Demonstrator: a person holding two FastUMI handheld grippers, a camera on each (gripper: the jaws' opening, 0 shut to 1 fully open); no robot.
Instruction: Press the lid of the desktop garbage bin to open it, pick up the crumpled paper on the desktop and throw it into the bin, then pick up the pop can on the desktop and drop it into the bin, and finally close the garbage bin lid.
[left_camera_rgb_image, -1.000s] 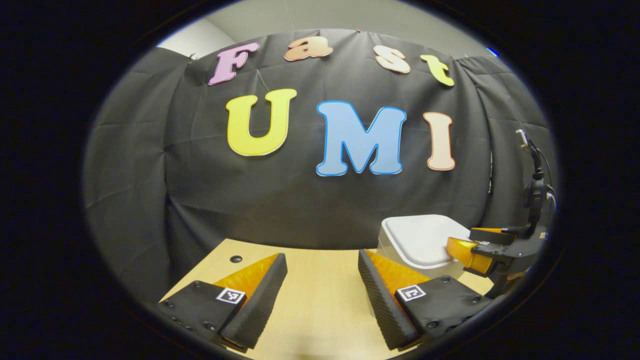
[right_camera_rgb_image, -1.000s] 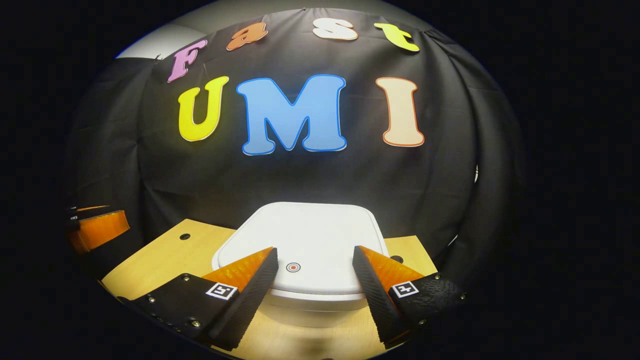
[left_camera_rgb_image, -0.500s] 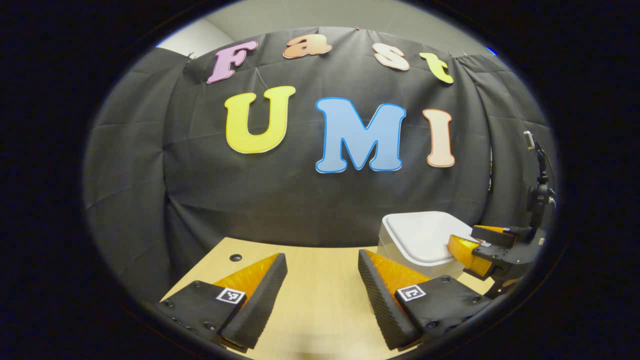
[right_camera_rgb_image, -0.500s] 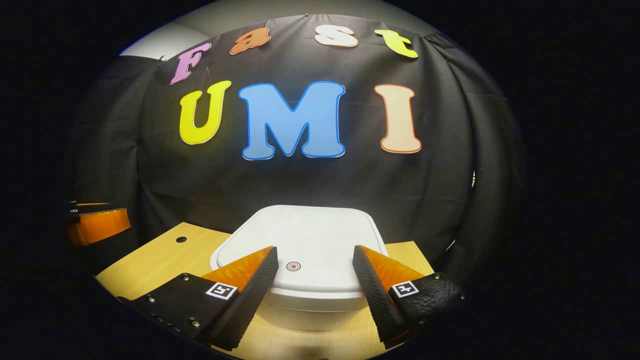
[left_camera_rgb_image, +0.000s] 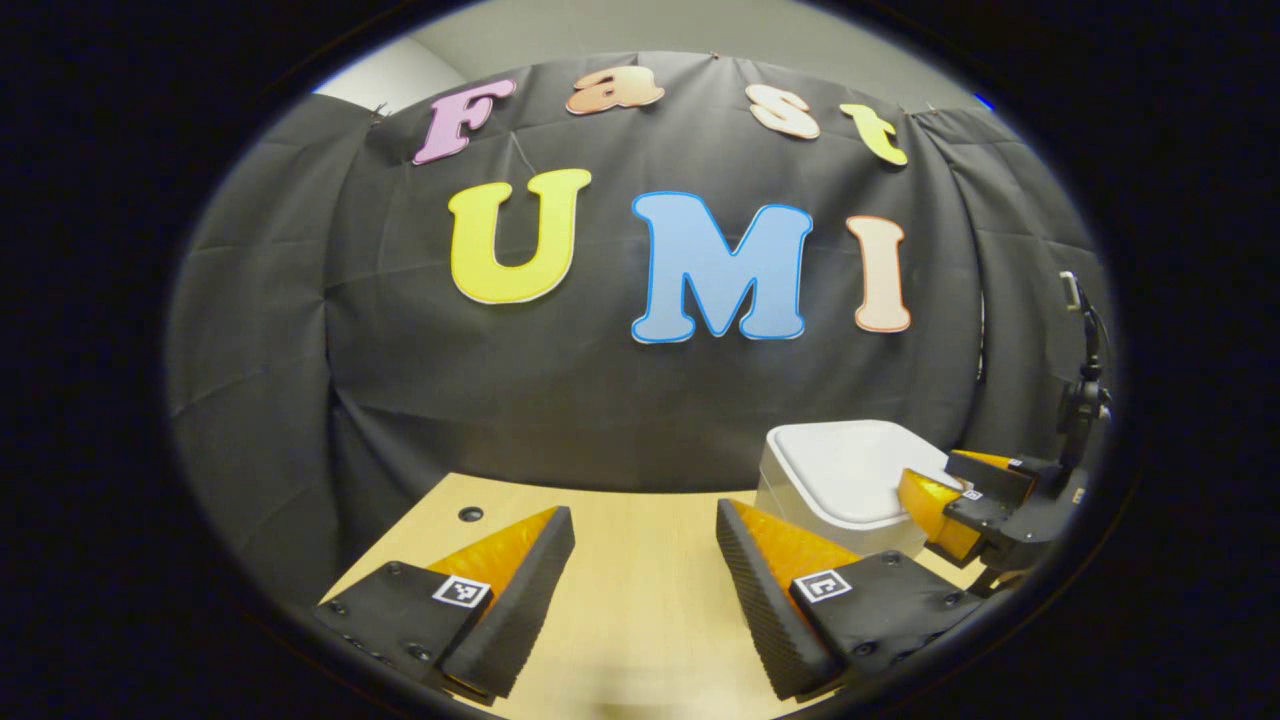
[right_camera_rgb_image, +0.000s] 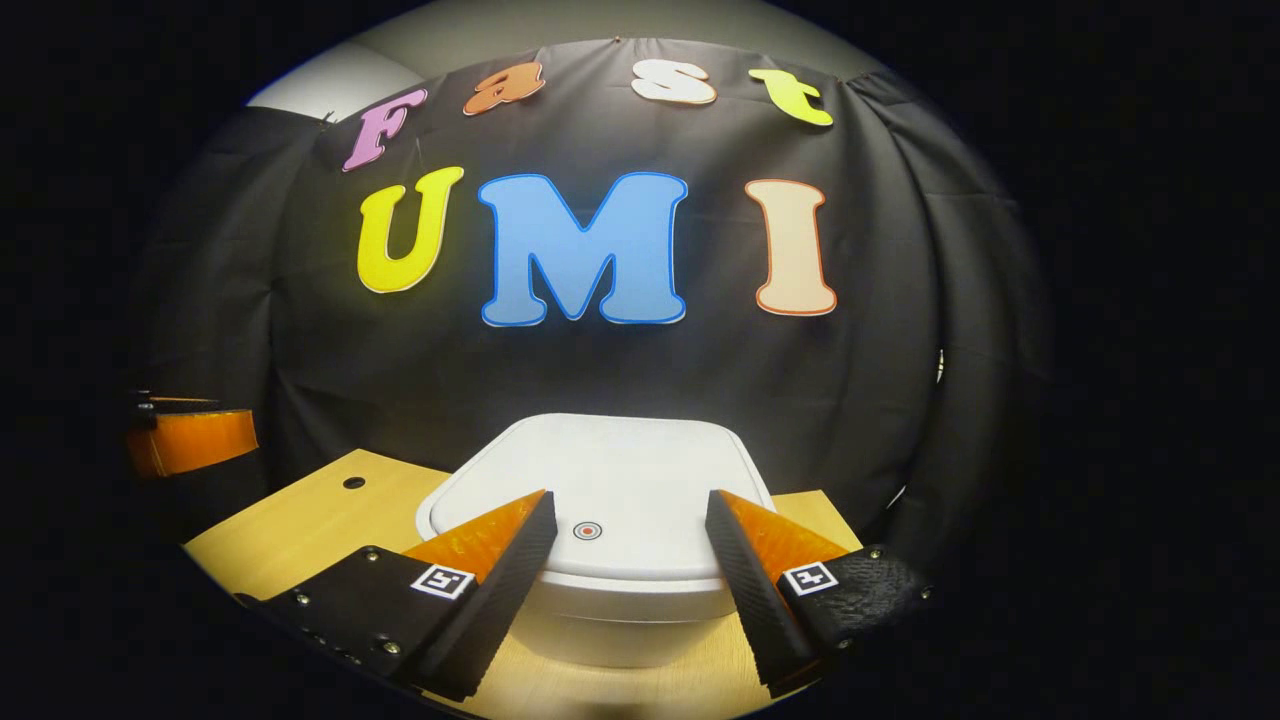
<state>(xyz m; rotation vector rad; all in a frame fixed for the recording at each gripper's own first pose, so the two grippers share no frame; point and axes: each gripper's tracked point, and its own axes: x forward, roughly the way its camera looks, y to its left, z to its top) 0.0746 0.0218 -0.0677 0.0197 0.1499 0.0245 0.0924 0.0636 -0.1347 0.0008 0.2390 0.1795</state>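
fingers (left_camera_rgb_image: 460, 592): square black-and-white coded tags, no readable text
bin lid (right_camera_rgb_image: 600, 480): small red ring-and-dot mark (right_camera_rgb_image: 587, 530) near front edge, no wording
other readable labels: none

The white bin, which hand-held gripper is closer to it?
Right. The right hand-held gripper hangs open at the front edge of the white bin, fingers either side of its red dot. The left hand-held gripper is off beside it, over bare table.
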